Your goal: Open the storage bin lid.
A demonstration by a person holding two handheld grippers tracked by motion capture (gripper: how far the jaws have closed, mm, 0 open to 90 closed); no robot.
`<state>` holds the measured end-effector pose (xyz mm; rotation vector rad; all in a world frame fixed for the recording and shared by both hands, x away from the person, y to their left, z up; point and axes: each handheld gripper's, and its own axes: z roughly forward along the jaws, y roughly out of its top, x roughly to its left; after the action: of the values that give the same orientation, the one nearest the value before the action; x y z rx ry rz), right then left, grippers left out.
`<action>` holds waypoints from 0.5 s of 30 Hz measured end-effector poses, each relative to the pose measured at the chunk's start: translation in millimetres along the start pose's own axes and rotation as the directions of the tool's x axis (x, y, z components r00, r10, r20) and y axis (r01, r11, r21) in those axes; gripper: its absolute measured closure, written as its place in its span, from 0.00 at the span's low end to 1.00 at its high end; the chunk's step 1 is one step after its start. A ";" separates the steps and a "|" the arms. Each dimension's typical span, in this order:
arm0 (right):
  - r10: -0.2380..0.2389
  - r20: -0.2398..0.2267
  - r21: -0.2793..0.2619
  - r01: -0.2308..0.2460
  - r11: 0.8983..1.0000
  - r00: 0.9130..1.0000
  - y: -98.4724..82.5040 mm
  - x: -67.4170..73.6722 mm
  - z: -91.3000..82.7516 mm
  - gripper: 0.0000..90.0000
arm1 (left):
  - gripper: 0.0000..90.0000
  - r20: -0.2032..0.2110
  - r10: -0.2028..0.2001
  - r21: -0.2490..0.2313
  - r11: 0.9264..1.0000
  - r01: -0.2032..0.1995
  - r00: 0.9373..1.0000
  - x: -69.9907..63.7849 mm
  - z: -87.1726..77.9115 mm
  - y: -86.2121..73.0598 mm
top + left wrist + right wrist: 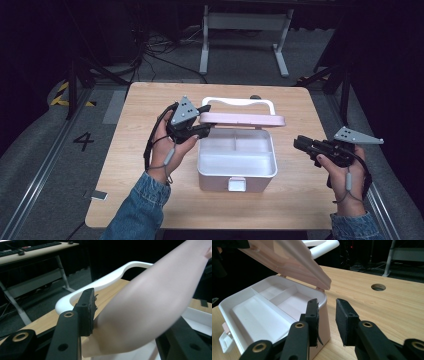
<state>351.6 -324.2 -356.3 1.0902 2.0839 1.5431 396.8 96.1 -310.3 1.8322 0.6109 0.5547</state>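
The left gripper (pixel 199 131) has its jaws clamped on the left edge of the pale pink plastic lid (pixel 245 119), holding it raised and roughly level above the white plastic storage box (pixel 237 176). So the lid is already up, the front latch (pixel 236 184) hangs free, and the inside is exposed: 3 compartments, 1 long one at the front and 2 smaller ones behind, all bare as far as I can see. What's left, I'd judge, is either swinging the lid fully back or loading something in.

The right gripper (pixel 300 144) sits off the box's right side, jaws parted a moderate way with nothing between them; in the right gripper view one pad (pixel 313 320) stands just beside the box's corner.

The box sits mid-table on the light wooden tabletop (pixel 150 200), its white carry handle (pixel 239 103) at the back.
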 end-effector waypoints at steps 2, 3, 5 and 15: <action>0.002 0.002 0.009 -0.002 1.000 1.000 -1.1 -1.5 0.9 0.79 | 0.62 -0.012 0.002 0.003 1.000 -0.002 1.000 3.0 3.2 3.2; 0.002 0.004 0.009 -0.002 1.000 1.000 -1.8 -2.5 1.3 0.79 | 0.62 -0.018 0.001 0.009 1.000 -0.001 1.000 4.5 5.3 5.2; 0.010 0.000 0.008 -0.010 1.000 1.000 -2.3 -3.9 1.0 0.79 | 0.62 -0.035 0.011 0.018 1.000 -0.010 0.999 6.9 8.8 8.5; 0.017 0.020 0.045 -0.018 0.999 1.000 -8.8 -10.8 6.4 0.76 | 0.63 -0.056 -0.003 0.031 1.000 0.004 0.998 19.3 21.1 15.2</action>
<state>359.4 -328.9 -368.6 1.1381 2.1111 1.4945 427.1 89.1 -301.0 1.8498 0.6634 0.5983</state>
